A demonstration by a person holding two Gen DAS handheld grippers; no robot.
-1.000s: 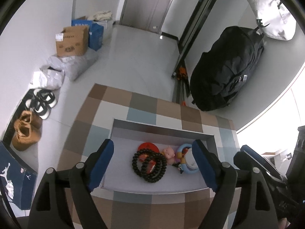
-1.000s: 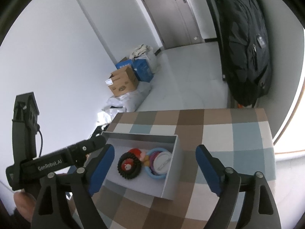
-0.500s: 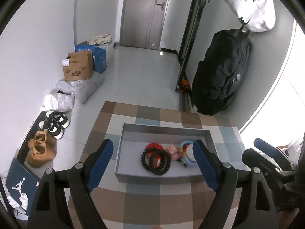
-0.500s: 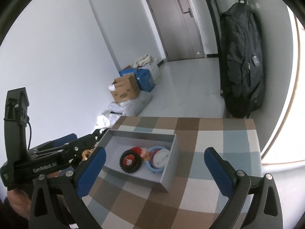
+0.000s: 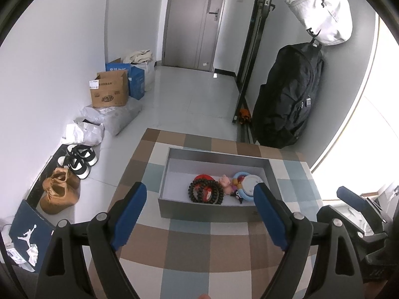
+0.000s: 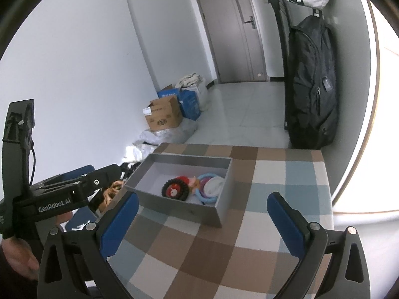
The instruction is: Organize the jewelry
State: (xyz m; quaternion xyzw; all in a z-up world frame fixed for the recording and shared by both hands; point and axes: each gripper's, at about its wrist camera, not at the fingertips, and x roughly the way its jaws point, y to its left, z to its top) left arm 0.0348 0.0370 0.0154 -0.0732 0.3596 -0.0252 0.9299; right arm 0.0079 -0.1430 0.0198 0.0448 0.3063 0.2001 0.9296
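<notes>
A grey open box (image 5: 209, 213) (image 6: 174, 203) stands on the checked tablecloth. Inside lie a black bead bracelet (image 5: 205, 192) (image 6: 174, 189) over a red piece, a small pink figure (image 5: 225, 182), and a blue ring with a white disc (image 5: 249, 184) (image 6: 212, 186). My left gripper (image 5: 199, 209) is open and empty, held back from the box's near wall. My right gripper (image 6: 202, 216) is open and empty, near the box's front corner. The left gripper's body shows at the left of the right wrist view (image 6: 62, 194).
The checked table (image 5: 194, 261) (image 6: 274, 199) ends at a bright window edge on the right. On the floor to the left are shoes (image 5: 59, 189), a cardboard box (image 5: 109, 92) and bags. A black backpack (image 5: 286, 99) hangs on the right wall.
Both grippers have pulled back and up from the box, which now looks smaller and farther. The jewelry in the box has not moved. Both stay open.
</notes>
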